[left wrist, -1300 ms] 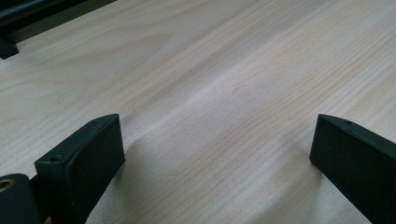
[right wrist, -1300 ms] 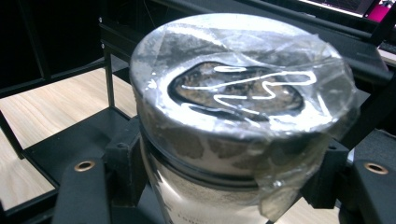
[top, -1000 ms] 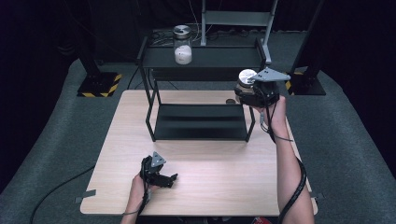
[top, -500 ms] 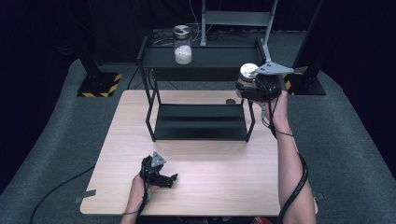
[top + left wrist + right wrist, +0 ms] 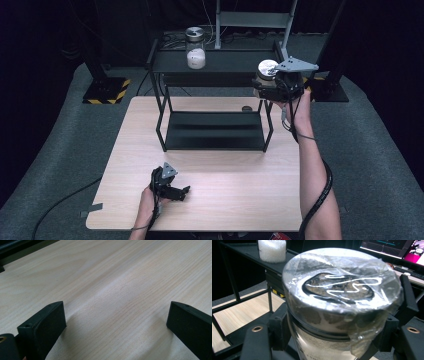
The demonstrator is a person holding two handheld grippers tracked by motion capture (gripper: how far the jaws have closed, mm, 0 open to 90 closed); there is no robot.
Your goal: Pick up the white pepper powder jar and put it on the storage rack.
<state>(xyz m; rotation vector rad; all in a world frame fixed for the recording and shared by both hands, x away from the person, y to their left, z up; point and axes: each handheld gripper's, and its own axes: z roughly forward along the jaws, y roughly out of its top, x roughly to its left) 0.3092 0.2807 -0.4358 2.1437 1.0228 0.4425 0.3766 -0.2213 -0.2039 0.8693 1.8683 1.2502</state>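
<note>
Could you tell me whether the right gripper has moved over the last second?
Yes. The right gripper, shut on a jar, has risen and gone farther from the person, up to the black rack's top shelf.
</note>
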